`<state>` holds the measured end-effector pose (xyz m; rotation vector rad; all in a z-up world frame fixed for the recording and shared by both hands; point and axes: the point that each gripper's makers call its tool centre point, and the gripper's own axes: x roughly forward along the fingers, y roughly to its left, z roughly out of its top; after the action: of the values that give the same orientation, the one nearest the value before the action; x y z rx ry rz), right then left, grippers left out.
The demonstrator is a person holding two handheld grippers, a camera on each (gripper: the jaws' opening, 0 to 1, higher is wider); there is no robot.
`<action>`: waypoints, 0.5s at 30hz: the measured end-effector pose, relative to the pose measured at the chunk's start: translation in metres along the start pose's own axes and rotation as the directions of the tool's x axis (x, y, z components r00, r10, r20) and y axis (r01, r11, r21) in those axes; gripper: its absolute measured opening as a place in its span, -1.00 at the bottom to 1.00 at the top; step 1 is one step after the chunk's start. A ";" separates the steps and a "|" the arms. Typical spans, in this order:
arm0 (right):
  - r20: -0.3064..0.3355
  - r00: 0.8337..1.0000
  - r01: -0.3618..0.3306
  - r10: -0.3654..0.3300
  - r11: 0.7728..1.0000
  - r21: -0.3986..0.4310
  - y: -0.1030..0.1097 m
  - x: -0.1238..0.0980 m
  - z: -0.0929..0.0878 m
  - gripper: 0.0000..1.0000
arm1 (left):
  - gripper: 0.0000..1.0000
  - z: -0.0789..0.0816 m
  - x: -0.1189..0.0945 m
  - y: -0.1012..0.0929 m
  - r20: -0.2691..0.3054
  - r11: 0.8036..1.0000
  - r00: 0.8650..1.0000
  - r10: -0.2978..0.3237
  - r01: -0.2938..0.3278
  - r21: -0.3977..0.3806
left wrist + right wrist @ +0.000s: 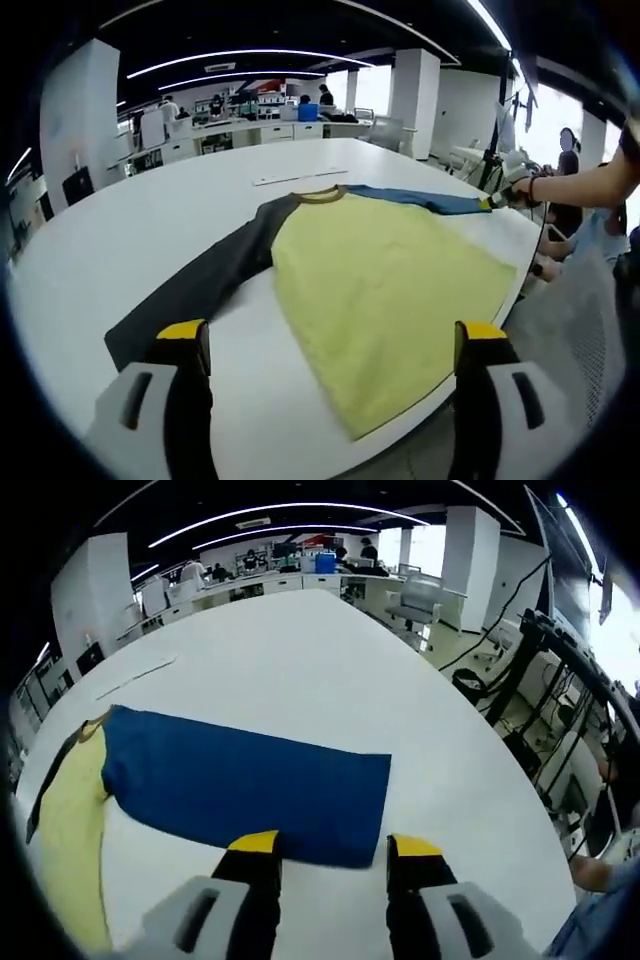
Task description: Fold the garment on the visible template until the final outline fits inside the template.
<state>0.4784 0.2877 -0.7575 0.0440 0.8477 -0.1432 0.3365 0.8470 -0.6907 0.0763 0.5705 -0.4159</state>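
A shirt with a yellow body [385, 290], a dark grey sleeve [200, 285] and a blue sleeve [420, 200] lies flat on the white table [150, 220]. My left gripper [332, 338] is open near the table's front edge, its left jaw over the grey sleeve's cuff and its right jaw past the yellow hem. In the right gripper view the blue sleeve [240, 780] stretches out from the yellow body [70, 830]. My right gripper [334, 846] is open, its jaws astride the sleeve's cuff edge. In the left gripper view the right gripper [508, 192], held by a hand, sits at the blue sleeve's end.
A thin pale strip [300, 178] lies on the table beyond the collar, seen too as the strip [135, 678] in the right gripper view. The table edge [500, 810] curves away to the right. Chairs, desks and people stand beyond it.
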 end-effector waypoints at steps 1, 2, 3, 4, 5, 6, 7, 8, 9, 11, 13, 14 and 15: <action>0.002 1.000 0.002 -0.002 1.000 -0.004 0.000 -0.001 0.000 -0.37 | 0.98 0.000 0.000 0.000 0.000 1.000 1.000 0.000 0.000 0.001; 0.003 1.000 0.007 -0.007 1.000 -0.007 -0.001 0.000 0.001 -0.41 | 0.98 0.000 -0.001 0.000 0.001 1.000 1.000 0.001 -0.001 0.001; 0.001 1.000 0.012 -0.012 1.000 -0.010 -0.001 0.000 0.001 -0.42 | 0.98 0.000 -0.001 -0.001 0.000 1.000 1.000 0.001 -0.001 0.002; -0.001 1.000 0.017 -0.017 1.000 -0.012 -0.004 0.001 0.001 -0.42 | 0.98 0.000 -0.001 -0.001 -0.002 1.000 1.000 0.000 0.000 0.004; -0.002 1.000 0.018 -0.018 1.000 -0.013 -0.004 0.001 0.001 -0.42 | 0.98 -0.001 -0.001 -0.001 -0.007 1.000 1.000 0.000 0.000 0.009; -0.002 1.000 0.016 -0.016 1.000 -0.001 -0.005 0.002 0.002 -0.43 | 0.98 -0.001 0.000 -0.002 -0.009 1.000 1.000 0.001 -0.001 0.011; 0.001 1.000 0.015 -0.015 1.000 0.014 -0.005 0.002 0.002 -0.44 | 0.98 -0.001 0.000 -0.002 -0.009 1.000 1.000 0.002 -0.002 0.013; 0.003 1.000 0.013 -0.013 1.000 0.026 -0.006 0.003 0.002 -0.46 | 0.98 -0.001 0.000 -0.003 -0.009 1.000 1.000 0.002 -0.001 0.013; 0.002 1.000 0.012 -0.013 0.999 0.035 -0.007 0.003 0.002 -0.46 | 0.98 -0.001 0.000 -0.003 -0.009 1.000 1.000 0.001 -0.001 0.012; 0.002 1.000 0.015 -0.015 0.998 0.060 -0.007 0.003 0.002 -0.49 | 0.98 -0.001 0.000 -0.004 -0.009 1.000 1.000 -0.001 0.001 0.014; 0.000 1.000 0.023 -0.023 0.997 0.068 -0.010 0.003 0.001 -0.53 | 0.98 -0.001 0.000 -0.005 -0.009 1.000 1.000 -0.001 0.002 0.016; 0.000 1.000 0.024 -0.024 0.997 0.071 -0.011 0.003 0.001 -0.56 | 0.98 -0.001 0.000 -0.005 -0.012 1.000 1.000 0.000 0.000 0.017; 0.000 1.000 0.026 -0.026 0.997 0.072 -0.012 0.003 0.001 -0.60 | 0.98 -0.002 0.000 -0.005 -0.016 1.000 1.000 0.003 -0.003 0.018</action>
<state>0.4796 0.2749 -0.7591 0.1006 0.8419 -0.1984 0.3332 0.8430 -0.6920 0.0977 0.5822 -0.4178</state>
